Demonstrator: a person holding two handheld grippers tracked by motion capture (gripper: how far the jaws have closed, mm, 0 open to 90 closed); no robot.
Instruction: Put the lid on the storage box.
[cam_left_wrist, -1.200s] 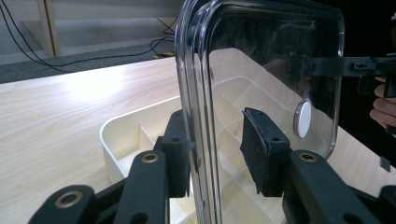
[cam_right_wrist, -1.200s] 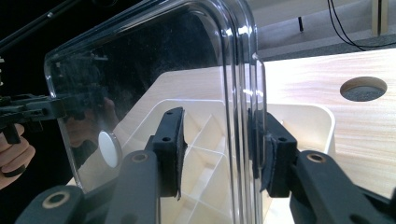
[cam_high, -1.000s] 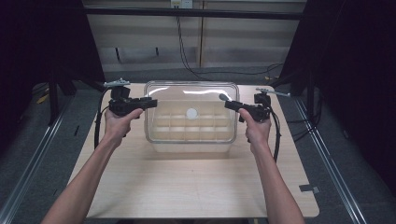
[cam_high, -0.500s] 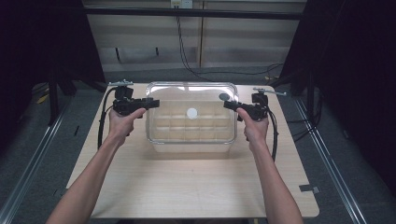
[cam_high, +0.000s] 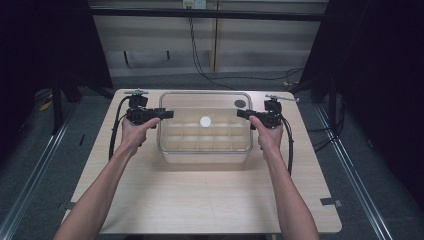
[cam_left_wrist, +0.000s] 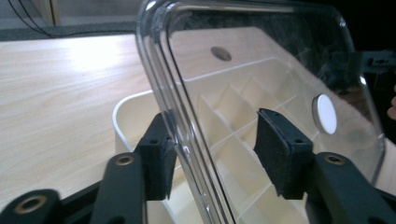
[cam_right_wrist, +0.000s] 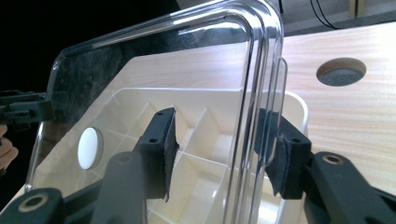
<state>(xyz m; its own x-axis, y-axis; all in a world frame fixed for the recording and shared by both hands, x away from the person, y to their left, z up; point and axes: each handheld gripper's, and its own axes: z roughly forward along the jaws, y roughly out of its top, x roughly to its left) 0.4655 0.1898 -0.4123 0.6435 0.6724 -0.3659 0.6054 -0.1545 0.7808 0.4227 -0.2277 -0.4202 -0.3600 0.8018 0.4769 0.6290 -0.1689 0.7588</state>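
Now the clear plastic lid (cam_high: 205, 121) has been lowered onto the cream plastic divided box (cam_high: 204, 151) mid-table, and the left gripper (cam_high: 167, 114) and right gripper (cam_high: 241, 113) jaws have just been opened around its side edges, so it seems let go.

A pale wooden table (cam_high: 210, 195) with rounded corners sits in the middle of the frame, lit brightly from above, with a round hole (cam_high: 240, 103) near its upper right corner. Grey carpeted floor (cam_high: 30, 165) surrounds it, crossed by metal rails (cam_high: 27, 187) along the lower left and lower right. Black curtains (cam_high: 45, 45) darken the upper left and upper right. Across the top centre stands a light wooden wall panel (cam_high: 250, 45), with black cables (cam_high: 200, 55) hanging down it and trailing over the floor behind the table.
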